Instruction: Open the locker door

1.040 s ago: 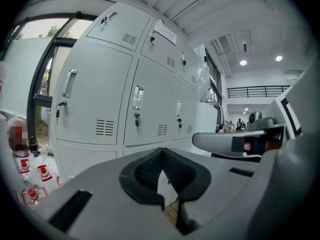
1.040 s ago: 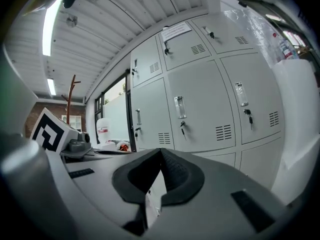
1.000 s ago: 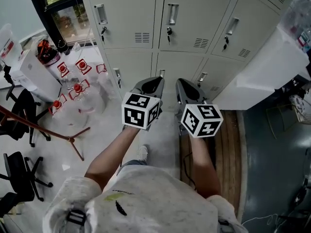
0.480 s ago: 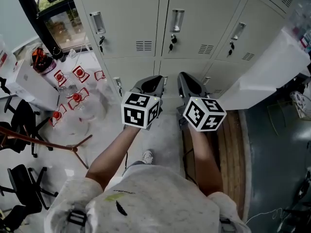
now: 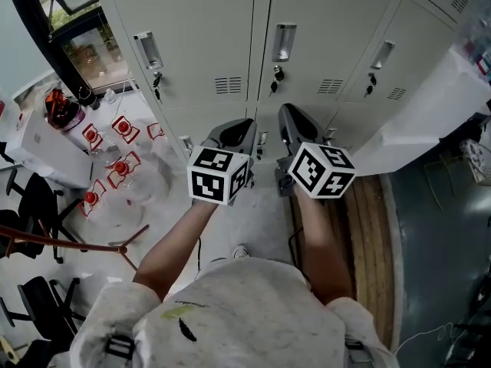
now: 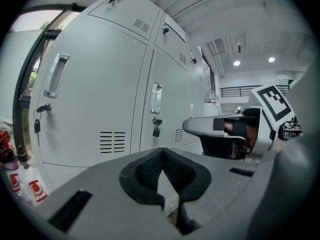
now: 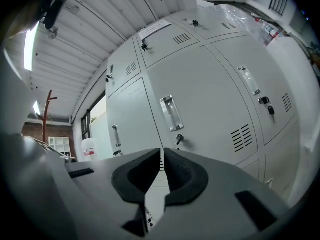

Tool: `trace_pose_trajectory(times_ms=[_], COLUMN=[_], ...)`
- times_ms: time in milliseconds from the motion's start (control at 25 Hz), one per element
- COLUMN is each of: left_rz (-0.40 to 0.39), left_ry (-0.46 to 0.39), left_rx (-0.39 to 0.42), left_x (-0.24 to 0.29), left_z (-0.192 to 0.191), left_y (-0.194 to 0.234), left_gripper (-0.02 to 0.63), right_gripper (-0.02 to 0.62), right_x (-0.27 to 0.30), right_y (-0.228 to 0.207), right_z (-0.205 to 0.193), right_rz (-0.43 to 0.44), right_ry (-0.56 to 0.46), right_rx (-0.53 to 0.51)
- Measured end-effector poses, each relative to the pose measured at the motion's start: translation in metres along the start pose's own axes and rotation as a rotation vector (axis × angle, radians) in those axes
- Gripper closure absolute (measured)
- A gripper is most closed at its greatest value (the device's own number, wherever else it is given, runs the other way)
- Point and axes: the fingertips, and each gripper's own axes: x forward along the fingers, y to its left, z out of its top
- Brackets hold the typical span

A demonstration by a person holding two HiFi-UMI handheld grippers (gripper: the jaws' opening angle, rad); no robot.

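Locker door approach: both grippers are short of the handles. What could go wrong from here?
Both the left gripper and right gripper have closed jaws; reaching so, they would likely bump the recessed silver handle rather than grip it. The dangling key beneath could snag.

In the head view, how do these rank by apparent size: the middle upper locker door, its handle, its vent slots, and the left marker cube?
1. middle upper locker door
2. left marker cube, which looks bigger because it is near the camera
3. handle
4. vent slots, only slightly smaller than the handle
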Motion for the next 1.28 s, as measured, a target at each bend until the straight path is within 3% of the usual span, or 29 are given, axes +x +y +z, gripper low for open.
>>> trace_pose_trajectory(times_ms=[480, 600, 1280], left_rz=[0.002, 0.021, 0.1], left_ry=[0.008, 0.013, 0.016], left_rx=[-0.004, -0.008, -0.018], left_x=[0.034, 0.045, 0.085], left_z=[0.001, 0.002, 0.009], left_y=[0.017, 0.024, 0.054], left_gripper=[0.6, 0.6, 0.6], right_gripper=[0.585, 0.535, 0.518], right_x=[0.035, 0.045, 0.09], right_y=[-0.018, -0.023, -0.05], right_z=[0.002, 0.005, 0.012], right_rz=[0.032, 0.066, 0.149], right_ry=[-0.011, -0.016, -0.009], right_rx=[0.057, 0.101, 0.297])
